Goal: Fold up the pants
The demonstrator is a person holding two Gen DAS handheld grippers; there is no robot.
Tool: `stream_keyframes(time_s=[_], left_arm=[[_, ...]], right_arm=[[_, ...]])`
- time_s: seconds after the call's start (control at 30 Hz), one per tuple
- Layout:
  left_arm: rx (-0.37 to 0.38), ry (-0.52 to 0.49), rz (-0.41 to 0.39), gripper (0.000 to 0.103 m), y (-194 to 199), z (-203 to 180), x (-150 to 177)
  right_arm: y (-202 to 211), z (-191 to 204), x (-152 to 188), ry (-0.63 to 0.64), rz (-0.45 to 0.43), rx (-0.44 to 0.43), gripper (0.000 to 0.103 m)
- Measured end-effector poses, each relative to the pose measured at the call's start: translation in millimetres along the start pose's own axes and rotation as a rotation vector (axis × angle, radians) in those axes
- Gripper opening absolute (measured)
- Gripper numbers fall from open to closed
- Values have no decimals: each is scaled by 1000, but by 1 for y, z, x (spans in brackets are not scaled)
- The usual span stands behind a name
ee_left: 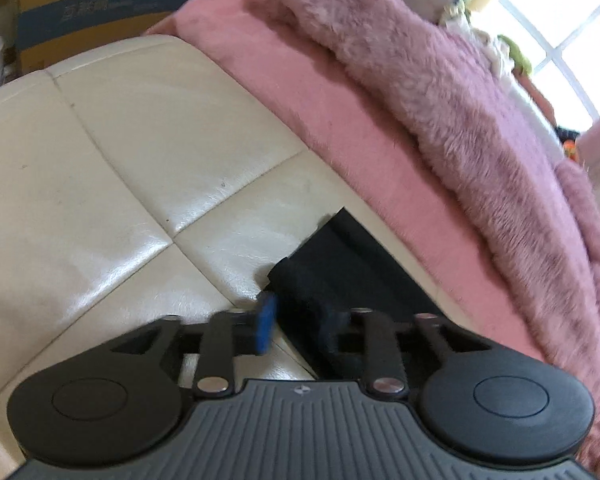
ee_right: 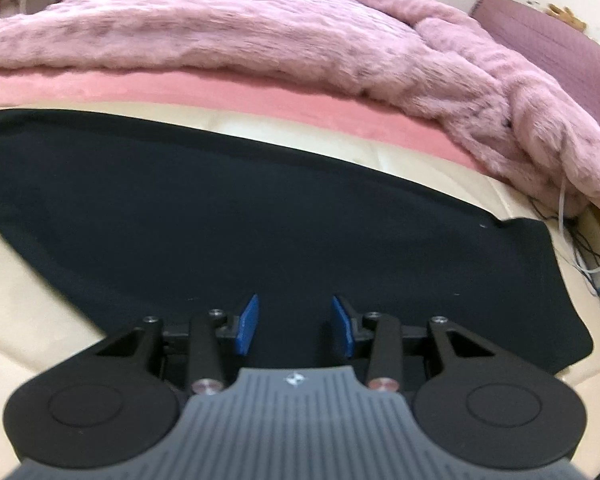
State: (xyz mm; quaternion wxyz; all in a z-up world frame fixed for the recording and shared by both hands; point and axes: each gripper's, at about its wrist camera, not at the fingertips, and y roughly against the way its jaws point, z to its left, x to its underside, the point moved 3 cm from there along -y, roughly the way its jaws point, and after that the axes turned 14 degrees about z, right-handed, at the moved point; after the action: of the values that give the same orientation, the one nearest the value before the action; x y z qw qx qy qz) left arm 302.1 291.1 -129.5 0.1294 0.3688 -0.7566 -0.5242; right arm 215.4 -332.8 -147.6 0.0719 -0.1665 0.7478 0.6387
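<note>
So the black fabric pants (ee_right: 260, 216) are spread flat on the cream quilted leather bench (ee_left: 112, 160), long axis running left-right across the right wrist view, with one end over at the right by the bench edge.

The right gripper (ee_right: 294, 328) hangs just above the near part of the cloth, blue pads (ee_right: 247, 326) well apart and nothing between them. Fabric is straight ahead and below the fingers, so it looks like the closer of the two for a grab along the near edge.

The left gripper (ee_left: 298, 326) sits right at a narrow end of the pants, where a bunched corner (ee_left: 296, 276) pokes toward the fingers. One blue pad (ee_left: 266, 326) shows clearly, the other is blurred and dark against the cloth. They look parted, with fabric lying between or just past them, but whether anything's actually pinched can't be told.

Just beyond the pants is a pink bed sheet (ee_right: 180, 88) and a fluffy mauve fur blanket (ee_right: 260, 28), draping down close at the far right. Loose thin cords (ee_right: 580, 248) dangle there too, which could snag a fold swung that way.
</note>
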Motion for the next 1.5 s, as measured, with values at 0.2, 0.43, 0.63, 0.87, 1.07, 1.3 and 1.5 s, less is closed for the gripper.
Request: stream_keyframes(time_s=[0.2,0.43,0.63,0.87,1.07,1.3,1.5], left_arm=[[53,45,37,46,-5,6,8],[94,98,32,52,-11,7,9],[118,120,13,56,-17,10,8],[84,85,-31,53,-20,3,9],[-56,16,-84,5,-19,-9,18],[-155,24,-109,5,22,15,22],[-147,95,-203,5,84,53,30]], right_arm=[[15,22,23,91,49,-15,47],[14,42,53,297,119,129,50],[6,47,54,380,105,221,41],[3,43,55,399,140,181,0],[5,28,53,344,187,167,0],[12,26,48,354,246,72,0],[27,51,54,385,284,-94,0]])
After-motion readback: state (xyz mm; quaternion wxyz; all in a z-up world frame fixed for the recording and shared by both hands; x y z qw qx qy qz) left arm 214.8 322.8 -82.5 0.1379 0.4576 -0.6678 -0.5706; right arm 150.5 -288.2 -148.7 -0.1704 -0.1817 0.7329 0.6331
